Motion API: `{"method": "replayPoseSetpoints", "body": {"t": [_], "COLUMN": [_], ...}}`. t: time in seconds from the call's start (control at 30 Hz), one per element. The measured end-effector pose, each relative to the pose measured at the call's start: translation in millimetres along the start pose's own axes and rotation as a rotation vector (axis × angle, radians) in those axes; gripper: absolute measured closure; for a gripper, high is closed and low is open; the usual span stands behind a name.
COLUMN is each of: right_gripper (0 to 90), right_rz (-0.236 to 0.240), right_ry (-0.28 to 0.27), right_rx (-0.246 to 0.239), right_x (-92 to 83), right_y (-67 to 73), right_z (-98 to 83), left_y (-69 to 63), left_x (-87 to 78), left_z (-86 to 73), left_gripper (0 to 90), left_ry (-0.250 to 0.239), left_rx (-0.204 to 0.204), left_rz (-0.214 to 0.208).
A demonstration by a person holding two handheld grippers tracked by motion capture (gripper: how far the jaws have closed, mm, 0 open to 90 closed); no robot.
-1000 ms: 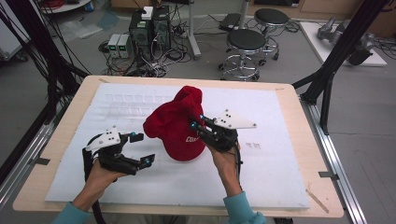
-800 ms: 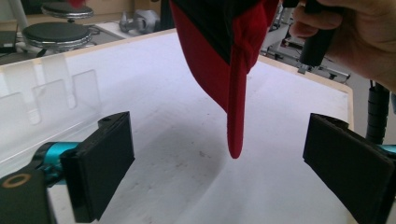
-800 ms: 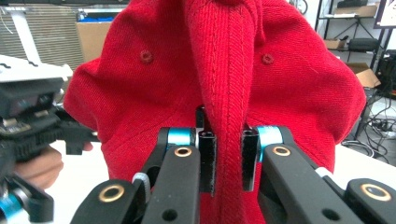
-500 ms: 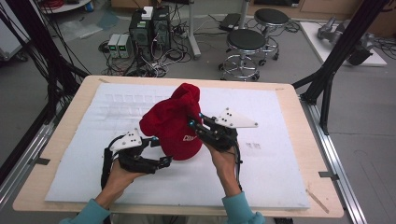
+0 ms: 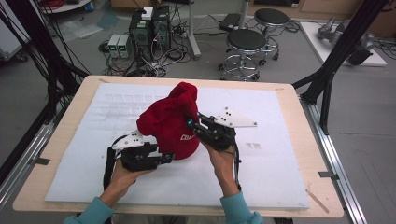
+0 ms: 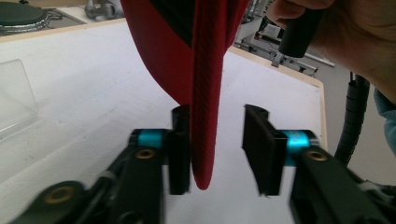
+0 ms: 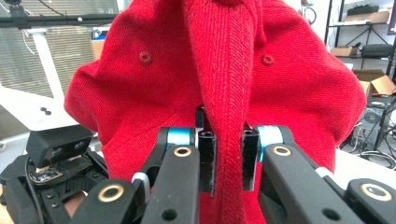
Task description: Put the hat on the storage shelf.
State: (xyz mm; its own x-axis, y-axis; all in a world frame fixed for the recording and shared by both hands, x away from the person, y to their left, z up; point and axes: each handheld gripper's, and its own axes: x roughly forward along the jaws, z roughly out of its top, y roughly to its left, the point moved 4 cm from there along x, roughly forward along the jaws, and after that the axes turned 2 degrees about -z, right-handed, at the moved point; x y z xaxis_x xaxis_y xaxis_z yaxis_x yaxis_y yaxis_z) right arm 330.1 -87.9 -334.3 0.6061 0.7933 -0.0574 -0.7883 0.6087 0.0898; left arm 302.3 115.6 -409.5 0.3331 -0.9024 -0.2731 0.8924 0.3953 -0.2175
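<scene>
Red cap [image 5: 166, 128] pinched in right gripper [image 7: 228, 161] jaws, brim between closing left gripper [image 6: 218, 149] jaws, seemingly ungripped

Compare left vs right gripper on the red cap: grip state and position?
The right gripper is shut on a fold of the red cap, holding it up; the left gripper has just been closing, one pad touching the cap's edge, the other apart. Left sits low at the bottom edge; right higher. Both have black jaws.

A white foam sheet [image 5: 280, 182] covers the wooden table [image 5: 299, 100].
</scene>
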Motion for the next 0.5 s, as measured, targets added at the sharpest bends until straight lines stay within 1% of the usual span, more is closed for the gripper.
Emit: {"method": "replayPoseSetpoints", "body": {"t": [0.03,0.07,0.1,0.17,0.2,0.27,0.47,0.5], "right_gripper": [83.1,83.1,83.0,82.9,82.8,82.7,81.9,80.2], "right_rz": [0.004,0.004,0.006,0.011,0.013,0.016,0.016,0.016], "right_ry": [0.0,0.0,-0.004,-0.006,-0.005,-0.002,-0.002,-0.002], "right_rx": [-0.002,-0.002,-0.004,-0.002,0.001,-0.004,-0.004,-0.007], "right_x": [0.1,0.1,-0.1,-0.6,-0.6,0.1,1.7,1.8], "right_y": [0.3,0.3,0.9,0.7,0.8,1.1,2.3,2.8], "right_z": [0.1,0.1,0.4,0.5,0.5,0.0,-0.6,-0.5], "left_y": [-0.2,-0.2,-0.4,-1.2,-3.7,-6.4,-6.7,-7.2], "left_x": [0.1,0.1,-1.0,-1.1,-0.8,0.0,-2.4,-2.7], "left_z": [-0.1,-0.1,0.2,0.4,0.2,-0.1,0.4,0.5], "left_gripper": [70.2,74.8,80.2,83.0,83.8,84.7,85.0,85.1], "left_ry": [0.002,0.002,-0.002,-0.005,0.002,0.011,0.016,0.015], "left_rx": [-0.012,-0.012,-0.009,-0.014,0.0,0.008,0.017,0.015], "left_rz": [0.0,0.0,-0.019,-0.027,-0.041,-0.05,-0.042,-0.043]}}
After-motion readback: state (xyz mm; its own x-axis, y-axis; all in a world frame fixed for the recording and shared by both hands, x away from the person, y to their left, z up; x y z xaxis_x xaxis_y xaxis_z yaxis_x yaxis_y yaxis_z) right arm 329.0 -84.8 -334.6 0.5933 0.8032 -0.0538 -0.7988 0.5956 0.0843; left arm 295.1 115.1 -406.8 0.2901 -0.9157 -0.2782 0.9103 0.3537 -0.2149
